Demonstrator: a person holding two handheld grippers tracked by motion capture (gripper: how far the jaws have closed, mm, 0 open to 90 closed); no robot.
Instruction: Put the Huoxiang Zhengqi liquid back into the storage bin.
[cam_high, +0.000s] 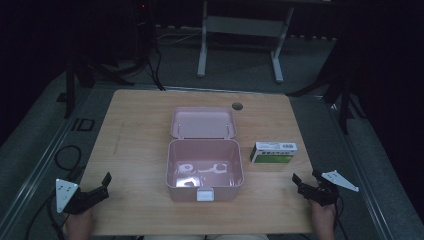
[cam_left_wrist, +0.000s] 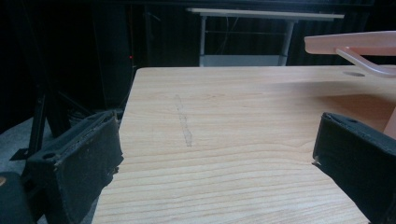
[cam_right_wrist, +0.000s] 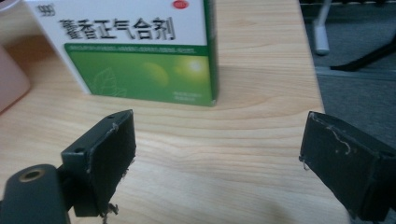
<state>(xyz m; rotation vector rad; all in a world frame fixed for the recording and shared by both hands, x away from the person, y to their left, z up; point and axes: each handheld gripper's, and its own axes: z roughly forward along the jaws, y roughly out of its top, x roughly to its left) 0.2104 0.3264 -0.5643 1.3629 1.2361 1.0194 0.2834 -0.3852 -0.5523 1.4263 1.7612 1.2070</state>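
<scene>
Chinese lettering on the white-and-green medicine box (cam_right_wrist: 140, 51) reads clearly in the right gripper view; the high view shows it lying just right of the open pink case (cam_high: 204, 167), lid flat on the far side. Left gripper (cam_high: 92, 195) and right gripper (cam_high: 310, 187) rest on the wooden table (cam_high: 135, 130) at its near corners, jaws apart, empty.

Pink case (cam_high: 204, 172) w/ white latch (cam_high: 205, 194) is showing pale — box (cam_high: 273, 152) is showing green & white, table (cam_high: 135, 150) light wood grain, jaws black.
</scene>
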